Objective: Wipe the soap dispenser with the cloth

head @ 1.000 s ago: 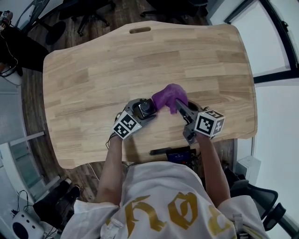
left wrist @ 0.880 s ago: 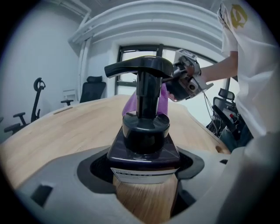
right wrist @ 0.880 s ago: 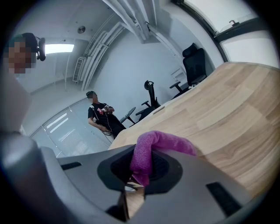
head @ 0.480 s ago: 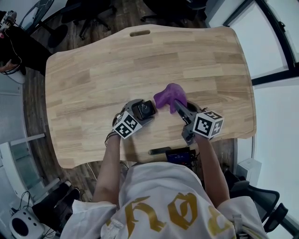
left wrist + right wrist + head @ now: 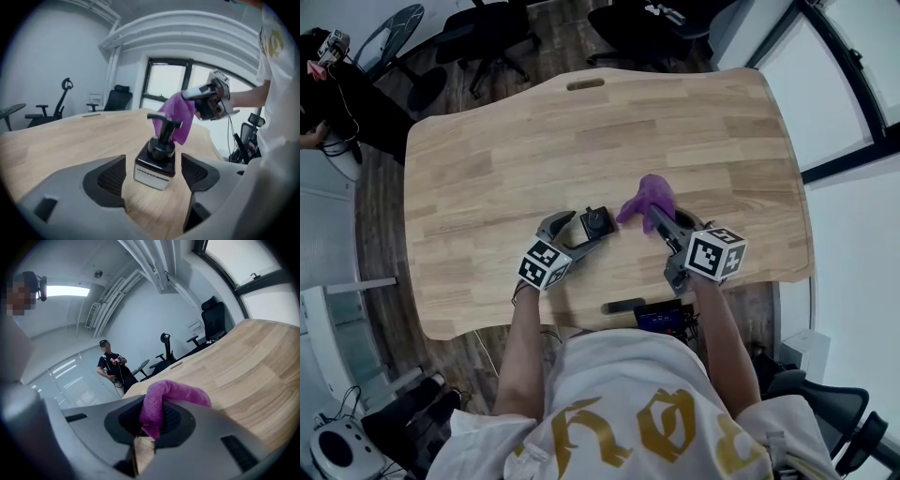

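The black soap dispenser [image 5: 596,222] stands upright on the wooden table [image 5: 487,169]; in the left gripper view the soap dispenser [image 5: 156,169] shows its pump head and pale label. My left gripper [image 5: 578,232] is open and its jaws have just been opening; the dispenser stands between and just beyond the fingertips, untouched. In its own view the left gripper [image 5: 153,159] has gaps either side of the bottle. My right gripper [image 5: 658,218] is shut on the purple cloth [image 5: 649,199], which hangs right of the dispenser, clear of it. The cloth [image 5: 161,401] drapes over the right gripper [image 5: 149,427].
A black device [image 5: 645,309] sits at the table's near edge by my body. Office chairs [image 5: 487,37] stand beyond the far edge, and a person [image 5: 323,66] is at the far left. Windows run along the right.
The left gripper let go of the dispenser, opened wider and drew back toward me. The right gripper lifted the cloth off the dispenser's side.
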The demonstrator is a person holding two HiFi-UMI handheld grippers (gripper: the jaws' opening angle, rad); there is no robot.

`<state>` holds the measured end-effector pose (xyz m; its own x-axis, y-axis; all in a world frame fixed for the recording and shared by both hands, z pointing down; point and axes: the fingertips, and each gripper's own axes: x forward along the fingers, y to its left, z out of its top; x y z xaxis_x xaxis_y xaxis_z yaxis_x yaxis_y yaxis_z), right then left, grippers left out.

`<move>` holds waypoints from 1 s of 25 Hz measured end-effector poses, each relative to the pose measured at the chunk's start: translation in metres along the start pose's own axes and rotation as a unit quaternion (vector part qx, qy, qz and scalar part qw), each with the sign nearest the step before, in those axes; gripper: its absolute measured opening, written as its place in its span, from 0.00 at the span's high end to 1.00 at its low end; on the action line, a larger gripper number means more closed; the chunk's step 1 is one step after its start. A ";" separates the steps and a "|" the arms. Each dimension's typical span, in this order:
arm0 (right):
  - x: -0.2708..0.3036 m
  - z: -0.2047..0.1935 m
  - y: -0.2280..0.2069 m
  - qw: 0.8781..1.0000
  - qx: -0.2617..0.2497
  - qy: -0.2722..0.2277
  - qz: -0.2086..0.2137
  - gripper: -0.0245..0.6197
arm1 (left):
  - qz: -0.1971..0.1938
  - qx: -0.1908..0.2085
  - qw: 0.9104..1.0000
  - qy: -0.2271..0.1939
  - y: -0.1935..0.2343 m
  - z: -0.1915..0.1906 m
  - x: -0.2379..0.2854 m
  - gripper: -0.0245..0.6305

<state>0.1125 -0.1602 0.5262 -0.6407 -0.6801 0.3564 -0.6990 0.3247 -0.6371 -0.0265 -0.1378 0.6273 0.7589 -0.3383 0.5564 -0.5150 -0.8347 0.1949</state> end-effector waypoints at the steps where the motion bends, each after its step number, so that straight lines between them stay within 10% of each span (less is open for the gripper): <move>1: -0.001 0.001 0.004 1.000 -0.005 -0.002 0.000 0.90 | 0.011 -0.013 1.000 -0.026 0.001 0.011 -0.010 0.41; 9: -0.023 0.008 0.052 0.997 -0.054 -0.059 0.008 0.90 | 0.044 0.000 0.992 -0.115 -0.023 0.085 -0.073 0.43; 10: -0.027 0.008 0.057 0.996 -0.055 -0.067 0.004 0.90 | 0.056 0.009 0.991 -0.120 -0.025 0.094 -0.080 0.49; 12: -0.037 0.007 0.068 0.995 -0.051 -0.081 0.001 0.90 | 0.080 0.016 0.988 -0.133 -0.028 0.107 -0.092 0.95; 19: -0.078 -0.004 0.106 0.989 -0.097 -0.111 0.010 0.90 | 0.152 -0.008 0.977 -0.150 -0.064 0.123 -0.116 0.95; 25: -0.107 -0.006 0.114 0.970 -0.203 -0.120 -0.056 0.90 | 0.134 -0.035 0.976 -0.170 -0.102 0.136 -0.123 0.95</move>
<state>0.0988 -0.0463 0.4197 -0.4951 -0.8438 0.2069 -0.8587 0.4390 -0.2645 -0.0131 -0.0699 0.4293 0.6750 -0.6756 0.2964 -0.7304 -0.6685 0.1396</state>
